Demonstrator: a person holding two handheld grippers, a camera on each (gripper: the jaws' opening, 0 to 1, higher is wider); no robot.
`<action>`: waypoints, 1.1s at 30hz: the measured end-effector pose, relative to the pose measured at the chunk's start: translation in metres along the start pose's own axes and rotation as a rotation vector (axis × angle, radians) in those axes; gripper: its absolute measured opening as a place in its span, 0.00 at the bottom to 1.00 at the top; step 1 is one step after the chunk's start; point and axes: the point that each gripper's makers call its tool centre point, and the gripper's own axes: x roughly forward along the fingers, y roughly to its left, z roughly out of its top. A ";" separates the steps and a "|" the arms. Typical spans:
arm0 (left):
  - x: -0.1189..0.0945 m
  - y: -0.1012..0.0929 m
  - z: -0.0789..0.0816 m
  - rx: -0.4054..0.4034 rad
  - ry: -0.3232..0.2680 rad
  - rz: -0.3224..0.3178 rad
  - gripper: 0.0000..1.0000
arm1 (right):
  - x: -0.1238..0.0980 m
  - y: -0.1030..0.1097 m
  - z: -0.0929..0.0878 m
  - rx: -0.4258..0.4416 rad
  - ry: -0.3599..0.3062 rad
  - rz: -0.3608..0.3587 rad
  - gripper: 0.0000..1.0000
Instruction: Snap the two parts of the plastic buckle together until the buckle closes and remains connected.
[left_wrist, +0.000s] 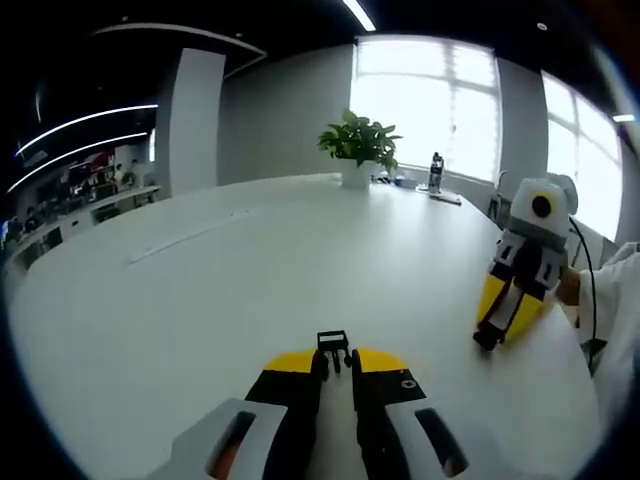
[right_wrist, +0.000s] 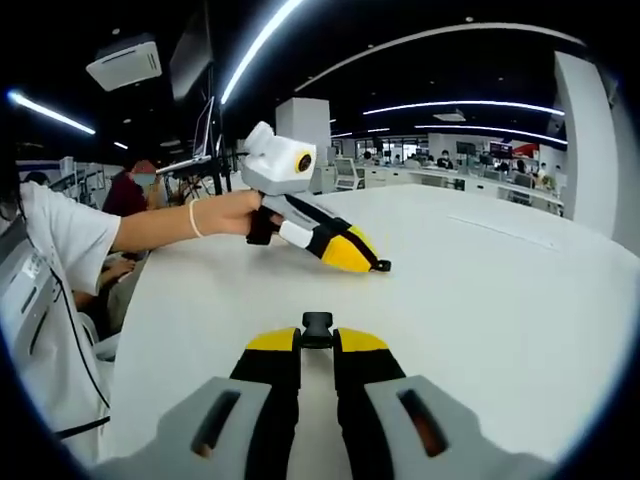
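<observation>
— On the white surface (left_wrist: 200, 300), what lies around the buckle?

— Little close by. The pronged buckle half (left_wrist: 333, 350) sits clamped at the tips of the left tongs (left_wrist: 336, 362), just above the surface. Beyond it, at the far edge, stands a potted plant (left_wrist: 358, 145), with a dark bottle (left_wrist: 435, 172) just to the plant's right, in front of the bright windows (left_wrist: 430, 110).

— And the other half?

— The socket buckle half (right_wrist: 317, 330) is pinched between the tips of the right tongs (right_wrist: 318, 340), the jaws drawn close on it. In the left gripper view those right tongs (left_wrist: 497, 335) come in to the right of the pronged half, tips down near the surface; whether they touch it I cannot tell.

— Does anything stand between the two halves?

— Only bare surface; the halves are well apart. In the right gripper view the left tongs (right_wrist: 375, 264) point toward the socket half from beyond it, held by a hand (right_wrist: 232, 212) with a band on the wrist. A white sleeve (right_wrist: 60, 235) shows behind that hand, and desks with seated people (right_wrist: 440, 160) fill the room beyond the surface.
</observation>
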 end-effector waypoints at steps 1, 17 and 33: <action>-0.001 -0.001 -0.001 0.001 0.000 -0.002 0.12 | 0.001 -0.001 0.000 0.001 0.001 -0.001 0.12; -0.025 -0.031 -0.008 0.050 0.010 -0.064 0.12 | 0.000 -0.010 -0.007 -0.001 0.033 -0.023 0.12; -0.042 -0.047 -0.022 0.131 0.040 -0.112 0.12 | 0.002 -0.014 -0.011 -0.012 0.052 -0.025 0.12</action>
